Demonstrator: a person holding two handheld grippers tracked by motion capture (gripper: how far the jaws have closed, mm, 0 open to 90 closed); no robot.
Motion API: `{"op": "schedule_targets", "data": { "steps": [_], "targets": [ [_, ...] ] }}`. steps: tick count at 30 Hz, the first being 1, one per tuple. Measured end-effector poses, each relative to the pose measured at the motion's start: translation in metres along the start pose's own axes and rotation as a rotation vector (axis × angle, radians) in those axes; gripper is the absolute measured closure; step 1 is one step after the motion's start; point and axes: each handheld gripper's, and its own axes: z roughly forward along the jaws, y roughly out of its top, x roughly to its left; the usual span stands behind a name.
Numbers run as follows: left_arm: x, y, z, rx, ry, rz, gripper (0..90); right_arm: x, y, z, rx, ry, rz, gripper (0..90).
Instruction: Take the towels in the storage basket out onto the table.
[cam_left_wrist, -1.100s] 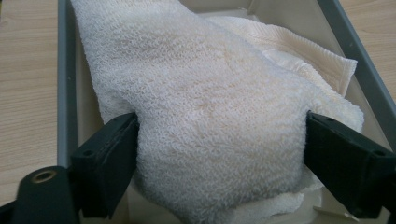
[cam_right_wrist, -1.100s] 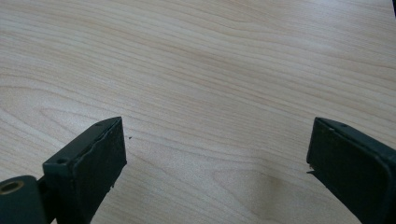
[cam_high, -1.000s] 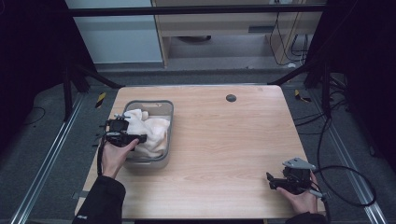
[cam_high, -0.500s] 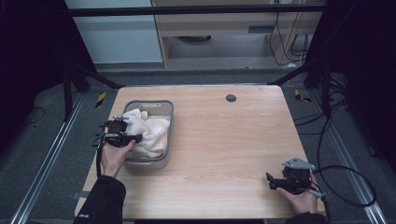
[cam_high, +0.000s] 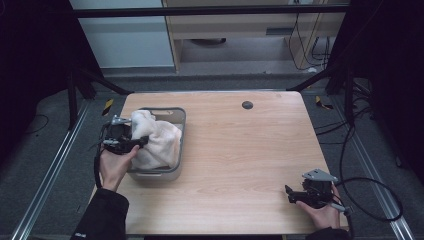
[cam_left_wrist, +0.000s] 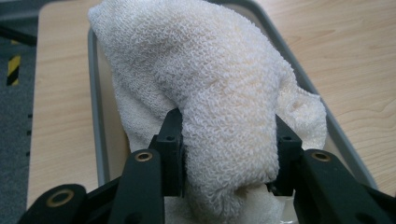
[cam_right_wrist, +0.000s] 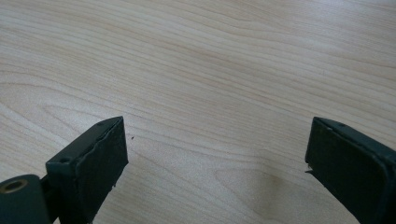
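Left gripper (cam_high: 141, 143), at nine o'clock on the table (cam_high: 240, 150), has its jaws just closed onto a thick fold of the white towel (cam_high: 157, 142); both pads press into the cloth. The towel bulges up out of the grey basket (cam_high: 180, 145), with its lower part lying inside. Right gripper (cam_high: 289, 192), near five o'clock, rests in the hand (cam_high: 322, 212) close above bare wood, jaws spread wide with nothing between them.

The left tongs (cam_high: 142, 142) have just been closing, now clamping tight at the left; the right tongs (cam_high: 288, 194) are resting near right, gaping wide.
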Motion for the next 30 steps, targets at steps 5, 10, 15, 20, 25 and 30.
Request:
{"op": "schedule_targets", "data": {
  "steps": [5,10,15,20,25,30],
  "targets": [
    [-0.001,0.009,-0.014,-0.051,-0.003,0.007,57.7,0.000,0.000,0.000,0.001,0.000,0.001,5.7],
    [-0.002,0.017,-0.029,-0.090,-0.006,0.020,57.7,0.000,0.000,0.000,0.000,0.001,0.001,5.7],
    [-0.002,0.024,-0.043,-0.125,-0.008,0.026,57.8,0.000,0.000,0.000,-0.002,0.001,0.000,5.8],
    [-0.003,0.031,-0.056,-0.154,-0.018,0.031,57.9,0.000,0.000,0.000,0.000,0.001,0.001,5.8],
    [-0.007,0.038,-0.068,-0.171,-0.039,0.045,57.9,0.000,0.000,0.000,-0.002,0.000,0.000,5.8],
    [-0.013,0.042,-0.075,-0.188,-0.047,0.064,57.9,0.000,0.000,0.000,-0.002,-0.001,0.001,5.8]
  ]
}}
